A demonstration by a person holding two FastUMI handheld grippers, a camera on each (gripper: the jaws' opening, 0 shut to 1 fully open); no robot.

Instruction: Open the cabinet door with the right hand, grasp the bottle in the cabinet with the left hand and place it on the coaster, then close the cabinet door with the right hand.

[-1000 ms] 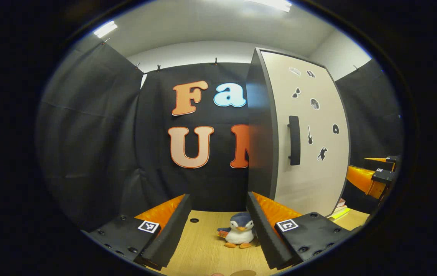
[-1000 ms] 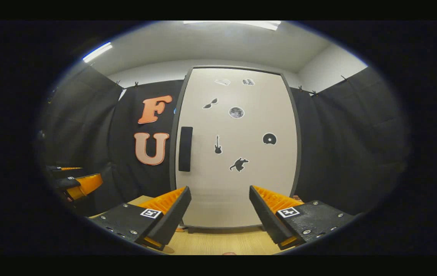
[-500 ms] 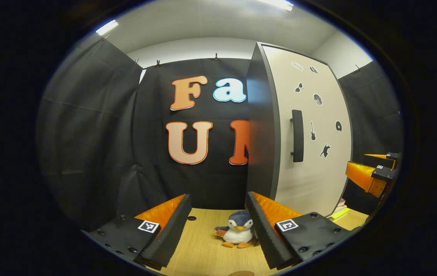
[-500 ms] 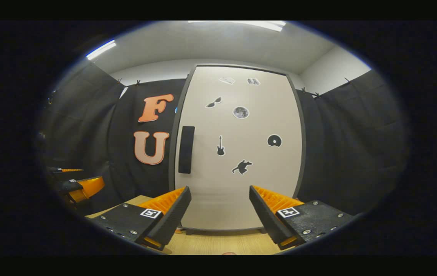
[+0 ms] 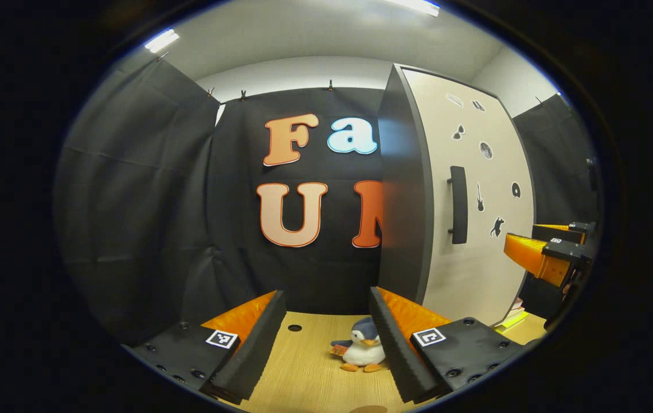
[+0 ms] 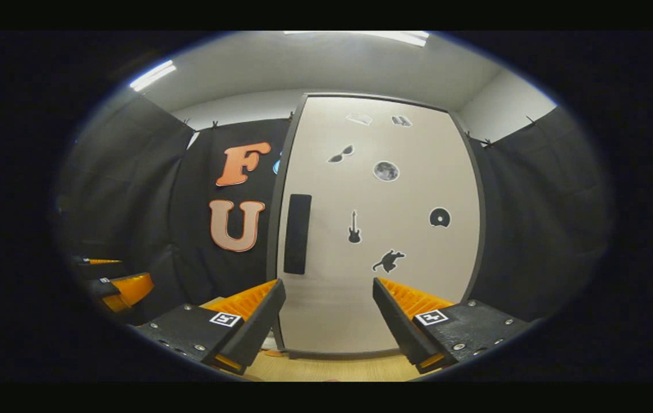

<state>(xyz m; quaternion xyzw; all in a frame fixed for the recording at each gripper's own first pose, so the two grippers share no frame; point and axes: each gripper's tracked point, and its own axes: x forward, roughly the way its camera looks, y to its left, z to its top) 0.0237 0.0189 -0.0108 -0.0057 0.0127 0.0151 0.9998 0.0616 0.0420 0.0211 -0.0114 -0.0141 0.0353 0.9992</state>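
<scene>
Pale cabinet door [image 6: 383, 229], closed, bears black stickers.

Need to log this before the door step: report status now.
Right gripper open, facing the cabinet door, short of the handle. Left gripper open, holding nothing. Door shut. Toy penguin on the table by the left gripper.

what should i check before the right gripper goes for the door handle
1. Right gripper open, nothing held: ok.
2. Handle in sight, unblocked: ok.
3. Right gripper lined up with handle: not ok, handle sits left of the fingers.
4. Door shut: ok, closed.
5. Left gripper open and empty: ok.
6. Bottle inside cabinet: cannot tell, door hides it.
</scene>
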